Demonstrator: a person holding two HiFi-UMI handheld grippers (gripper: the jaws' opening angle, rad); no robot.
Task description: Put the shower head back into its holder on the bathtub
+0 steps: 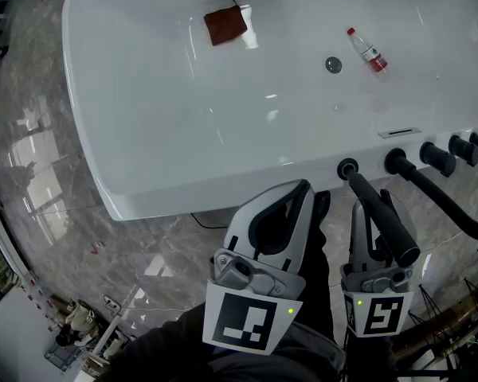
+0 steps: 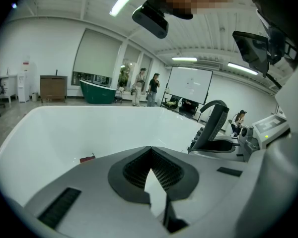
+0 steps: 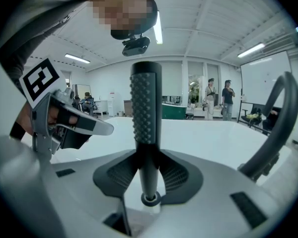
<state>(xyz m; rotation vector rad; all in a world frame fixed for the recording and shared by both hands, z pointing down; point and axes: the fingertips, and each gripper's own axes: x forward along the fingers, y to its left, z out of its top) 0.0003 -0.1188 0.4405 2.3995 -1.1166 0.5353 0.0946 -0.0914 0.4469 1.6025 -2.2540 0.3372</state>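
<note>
Ideally the right gripper (image 1: 373, 207), jaws clamping the shower head (image 1: 386, 217), should push it straight into the holder (image 1: 347, 168), while the left gripper (image 1: 299, 201) waits with jaws nearly together and empty.

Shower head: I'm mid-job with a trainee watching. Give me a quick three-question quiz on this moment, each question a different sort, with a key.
1. True or false: the left gripper grips the shower head.
2. What lies inside the bathtub?
A. a reddish-brown cloth and a red-capped plastic bottle
B. a yellow sponge and a brush
C. a folded white towel only
3. Fill in: the shower head's narrow end meets the ring of the ____ on the tub's rim.

Key
1. False: the right gripper is shut on it, while the left gripper's jaws are together with nothing between them.
2. A
3. holder
</note>
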